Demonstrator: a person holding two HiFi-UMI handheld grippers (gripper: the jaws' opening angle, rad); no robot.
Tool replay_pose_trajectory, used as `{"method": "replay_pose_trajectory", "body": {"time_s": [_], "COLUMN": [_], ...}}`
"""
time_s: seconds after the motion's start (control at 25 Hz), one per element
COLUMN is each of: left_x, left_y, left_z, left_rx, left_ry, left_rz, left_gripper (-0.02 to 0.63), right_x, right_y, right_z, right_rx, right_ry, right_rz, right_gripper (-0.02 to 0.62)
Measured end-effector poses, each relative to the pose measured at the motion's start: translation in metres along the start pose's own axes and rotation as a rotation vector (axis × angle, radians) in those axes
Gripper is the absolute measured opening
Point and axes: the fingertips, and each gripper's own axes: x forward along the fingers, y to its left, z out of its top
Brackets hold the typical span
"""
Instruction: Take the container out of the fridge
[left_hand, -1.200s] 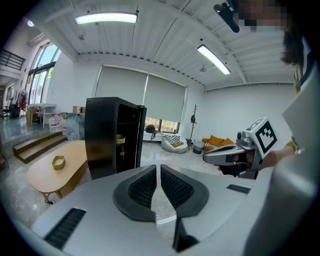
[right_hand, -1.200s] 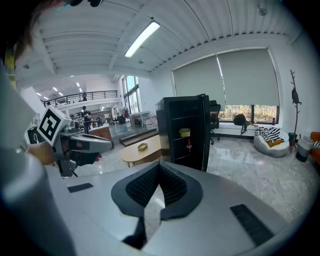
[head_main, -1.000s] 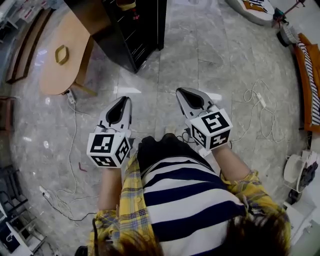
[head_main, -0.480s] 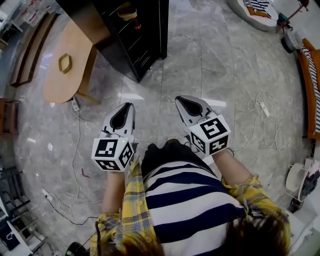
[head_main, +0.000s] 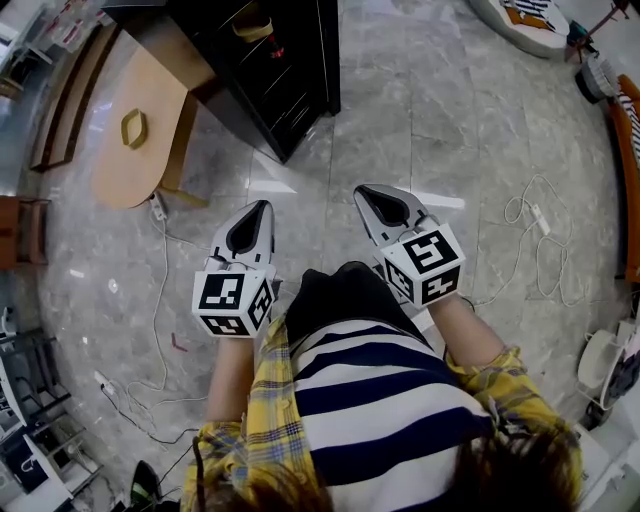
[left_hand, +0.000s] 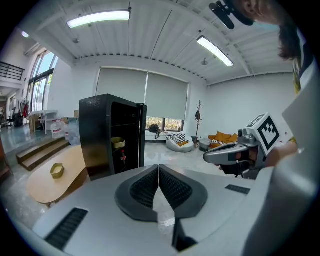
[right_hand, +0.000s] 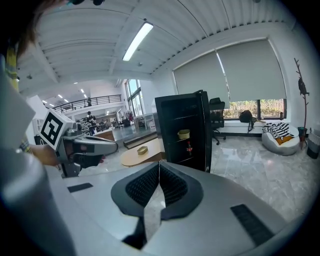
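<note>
The black fridge (head_main: 270, 60) stands open at the top of the head view, a good way ahead of both grippers. A yellow container (head_main: 252, 28) sits on an upper shelf inside it, also visible as the yellow container (left_hand: 118, 143) in the left gripper view and the yellow container (right_hand: 184, 134) in the right gripper view. A red bottle (right_hand: 189, 148) stands one shelf lower. My left gripper (head_main: 255, 213) and right gripper (head_main: 368, 195) are held side by side in front of the body, pointing at the fridge. Both are shut and empty: left gripper (left_hand: 158, 167), right gripper (right_hand: 159, 165).
A rounded wooden table (head_main: 125, 165) with a small yellow dish (head_main: 134, 128) stands left of the fridge. Cables lie on the marble floor at the left (head_main: 160, 330) and right (head_main: 530, 215). A beanbag (head_main: 520, 20) and an orange sofa (head_main: 628, 170) are at the far right.
The fridge and the table have slid lower and nearer in the head view, so the person has stepped toward them. Both grippers keep their pose in front of the body.
</note>
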Motion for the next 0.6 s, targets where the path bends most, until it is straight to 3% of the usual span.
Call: {"method": "replay_pose_trajectory", "body": {"time_s": [0.24,0.6], "left_x": [0.022,0.075], "left_y": [0.003,0.012], "left_z": [0.013,0.036], "left_rx": [0.054,0.153], "left_ry": [-0.010,-0.027], "left_rz": [0.000,-0.071], "left_gripper": [0.021,0.025], "right_x": [0.006,0.032], "right_y": [-0.017,-0.044], "right_z": [0.002,0.017], "right_rx": [0.025,0.035], "right_ry": [0.000,0.014], "right_rz": [-0.028,-0.085], "right_gripper": [0.029,0.029]}}
